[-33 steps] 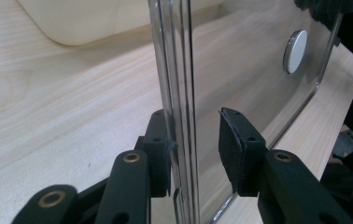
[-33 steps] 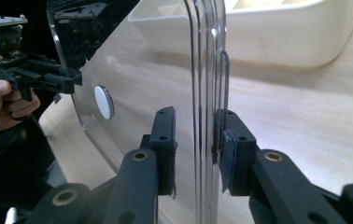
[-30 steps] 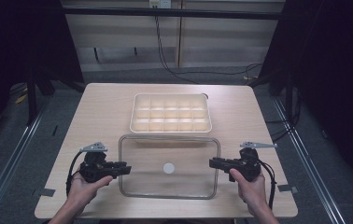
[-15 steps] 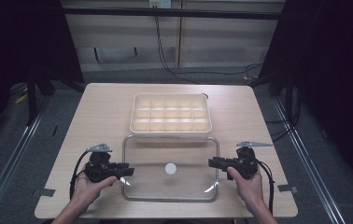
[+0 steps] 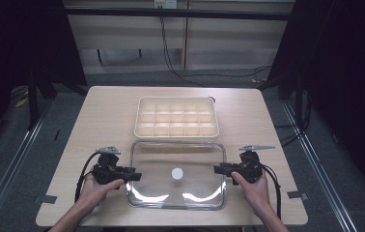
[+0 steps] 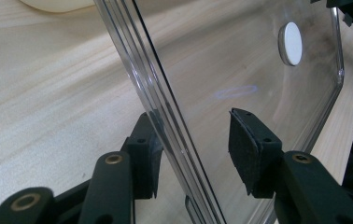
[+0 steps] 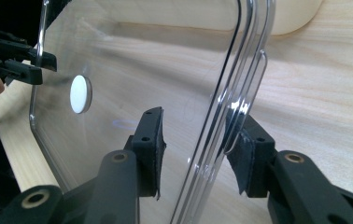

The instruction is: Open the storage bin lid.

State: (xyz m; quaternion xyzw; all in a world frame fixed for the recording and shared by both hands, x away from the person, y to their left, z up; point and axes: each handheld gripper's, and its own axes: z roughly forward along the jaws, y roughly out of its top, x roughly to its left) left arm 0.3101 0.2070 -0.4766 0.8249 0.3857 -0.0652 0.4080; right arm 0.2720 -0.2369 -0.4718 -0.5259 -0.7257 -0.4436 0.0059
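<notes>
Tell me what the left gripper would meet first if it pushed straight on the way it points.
The clear lid: its rim already lies between the left gripper's jaws, which have just been opening and stand apart around it. Farther along that line, probably the lid's white round knob, then the right gripper.

My light wooden table (image 5: 103, 121) carries a cream compartment tray (image 5: 176, 117) toward its far middle. Just near of that tray lies a clear plastic lid (image 5: 176, 193) with a white disc at its centre.

Clear lid (image 5: 175, 193) on table (image 5: 108, 116), compartment tray (image 5: 176, 117) behind
</notes>
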